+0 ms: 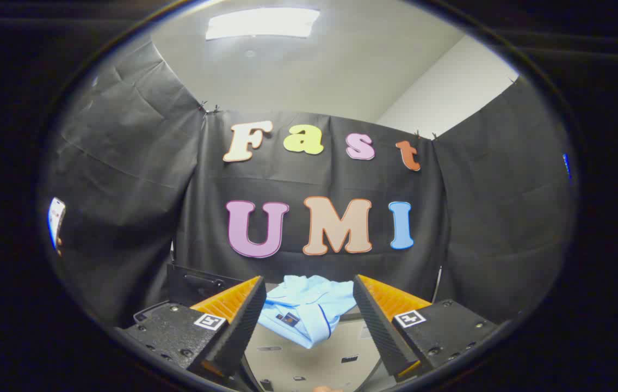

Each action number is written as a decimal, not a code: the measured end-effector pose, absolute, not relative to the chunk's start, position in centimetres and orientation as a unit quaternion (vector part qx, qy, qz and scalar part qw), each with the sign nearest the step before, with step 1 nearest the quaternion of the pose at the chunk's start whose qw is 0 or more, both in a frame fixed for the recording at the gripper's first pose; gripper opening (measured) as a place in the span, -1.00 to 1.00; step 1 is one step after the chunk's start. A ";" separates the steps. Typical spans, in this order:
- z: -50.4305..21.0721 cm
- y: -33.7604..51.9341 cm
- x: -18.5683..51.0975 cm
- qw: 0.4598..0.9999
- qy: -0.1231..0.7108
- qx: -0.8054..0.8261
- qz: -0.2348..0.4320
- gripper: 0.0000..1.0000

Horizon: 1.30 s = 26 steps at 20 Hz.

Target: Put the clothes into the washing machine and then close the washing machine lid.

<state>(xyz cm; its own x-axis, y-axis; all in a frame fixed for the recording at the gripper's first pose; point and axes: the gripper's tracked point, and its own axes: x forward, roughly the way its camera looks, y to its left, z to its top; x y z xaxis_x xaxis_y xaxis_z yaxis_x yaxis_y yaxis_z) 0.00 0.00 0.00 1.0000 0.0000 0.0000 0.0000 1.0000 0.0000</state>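
While gripper [309,296] gapes released, light-blue shirt [309,313] lies just ahead, between fingers.

The scene is viewed from a fisheye camera carried on the gripper [309,305], aimed forward along its two parted fingers. The view is held close above a crumpled light-blue cloth garment [306,310] lying just ahead, and is faced level toward the black cloth booth wall [124,179] beyond.
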 end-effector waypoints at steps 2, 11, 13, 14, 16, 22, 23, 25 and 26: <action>-0.1 0.2 -0.1 1.000 0.001 0.003 0.004 0.93; 0.2 0.5 -0.4 1.000 0.000 0.009 0.011 0.93; 0.3 0.6 -0.3 1.000 -0.001 0.009 0.011 0.93; 0.4 0.6 -0.3 1.000 -0.002 0.008 0.011 0.93; 0.3 0.6 -0.3 1.000 0.000 0.006 0.011 0.93; -0.4 0.7 -0.4 1.000 0.011 0.009 0.014 0.93; -0.5 0.7 -0.4 1.000 0.012 0.010 0.014 0.93; -0.7 0.7 -0.4 1.000 0.013 0.011 0.015 0.93; -0.7 0.7 -0.4 1.000 0.014 0.012 0.015 0.93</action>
<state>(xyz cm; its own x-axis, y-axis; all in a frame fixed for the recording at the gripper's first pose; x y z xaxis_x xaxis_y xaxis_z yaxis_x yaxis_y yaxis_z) -0.39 0.67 -0.74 0.9992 0.0302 -0.0280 -0.0296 0.9993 0.0238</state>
